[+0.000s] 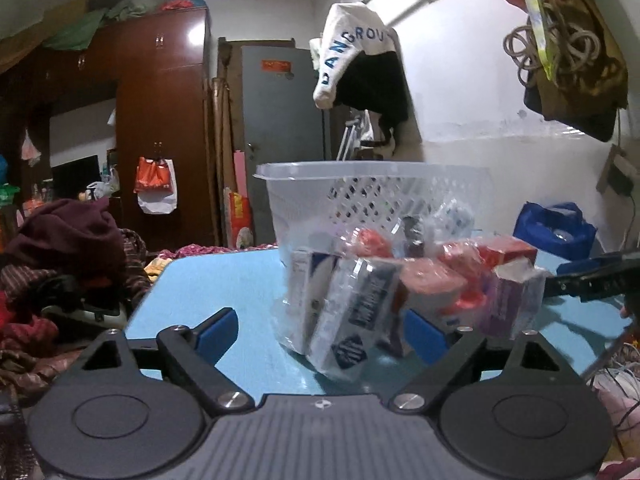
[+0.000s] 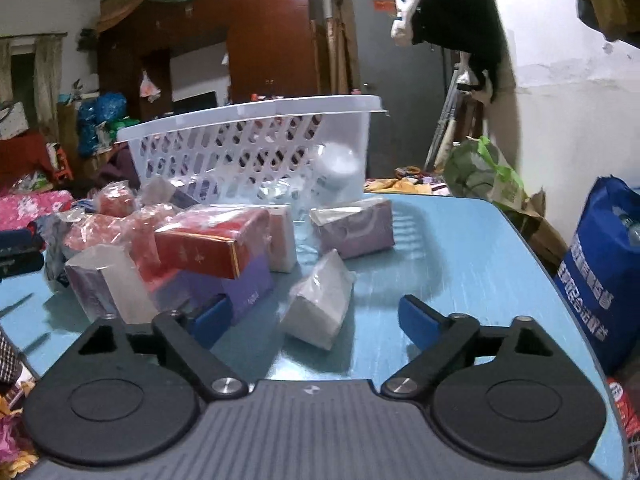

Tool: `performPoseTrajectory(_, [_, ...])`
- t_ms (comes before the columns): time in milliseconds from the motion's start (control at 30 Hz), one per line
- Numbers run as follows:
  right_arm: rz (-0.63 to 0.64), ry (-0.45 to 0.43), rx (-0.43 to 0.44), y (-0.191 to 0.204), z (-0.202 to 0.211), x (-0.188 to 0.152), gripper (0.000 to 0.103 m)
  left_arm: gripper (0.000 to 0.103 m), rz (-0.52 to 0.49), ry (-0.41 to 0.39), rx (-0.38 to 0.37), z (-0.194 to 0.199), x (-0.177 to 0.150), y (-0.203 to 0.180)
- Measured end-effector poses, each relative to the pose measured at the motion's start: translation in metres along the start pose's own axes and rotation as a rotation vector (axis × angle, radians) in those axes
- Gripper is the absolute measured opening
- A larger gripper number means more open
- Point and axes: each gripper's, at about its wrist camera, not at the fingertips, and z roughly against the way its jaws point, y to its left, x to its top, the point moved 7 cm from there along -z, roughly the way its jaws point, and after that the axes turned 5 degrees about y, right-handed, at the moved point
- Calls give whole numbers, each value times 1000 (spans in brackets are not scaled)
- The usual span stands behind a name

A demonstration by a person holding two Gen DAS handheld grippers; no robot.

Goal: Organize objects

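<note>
Lying just ahead of the spread, empty right gripper point(image 2: 316, 320): white wrapped packet point(image 2: 318, 300) on the blue worktop point(image 2: 460, 248). Boxes pile point(image 2: 208, 248) ahead-left; white basket point(image 2: 256, 136) beyond. Left gripper point(image 1: 320, 332) spread, empty; bagged boxes point(image 1: 352, 304) just ahead.

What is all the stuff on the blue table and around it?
Table: one, light blue, under everything.
Basket: one, white plastic, back of table, tipped.
Red box: one, on the pile, atop a purple box.
White packet: one, clear-wrapped, ahead of right gripper.
Pale purple packet: one, beside basket.
Other wrapped boxes: several, count unclear.
Blue bag: one, right of the table.
Left gripper: open.
Right gripper: open.
</note>
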Motion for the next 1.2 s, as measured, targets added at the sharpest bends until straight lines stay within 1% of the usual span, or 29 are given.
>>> performPoseTrajectory(67, [4,-4,1,1,0,-1,82,86,2,9,-9,-3,-5,-4])
performPoseTrajectory(167, [5,-5,-3,3,-3,0,75,82,-8,14,-10,-7,-10,-10])
performPoseTrajectory(233, [5,3,3,3,-6,-1,72,80,-30,15,6,-9,-12,-15])
performPoseTrajectory(267, [6,5,4,4,-7,-2,69,77,-39,12,14,-9,-13,-16])
performPoseTrajectory(367, [21,11,-3,7,-10,-5,62,73,-47,-4,42,-9,-14,-19])
performPoseTrajectory(433, [29,12,-10,8,-12,-7,60,66,-61,-21,58,-8,-13,-21])
performPoseTrajectory(500, [28,0,-8,8,-10,-8,60,50,-75,-20,68,-9,-13,-22])
performPoseTrajectory(533, [31,-3,-8,9,-9,-8,60,45,-77,-12,73,-10,-14,-23])
performPoseTrajectory(567, [35,-5,-8,9,-9,-9,57,39,-76,-8,76,-11,-14,-23])
performPoseTrajectory(600, [36,-7,-9,9,-8,-10,54,39,-73,-18,78,-10,-14,-22])
performPoseTrajectory(633, [33,-11,-13,8,-7,-11,44,39,-71,-27,79,-9,-15,-21])
performPoseTrajectory(667, [25,-14,-15,6,-6,-11,42,38,-67,-42,80,-6,-15,-20])
performPoseTrajectory(733, [5,-20,4,4,-1,-11,42,38,-58,-69,74,0,-16,-18])
performPoseTrajectory(833, [-10,-51,4,1,9,-12,42,38,-36,-96,71,8,-15,-12])
performPoseTrajectory(1000, [-20,-77,2,-2,18,-12,42,38,2,-101,45,10,-13,-5])
performPoseTrajectory(1200, [-14,-117,-11,-3,30,-3,41,38,31,-115,26,11,-10,-1])
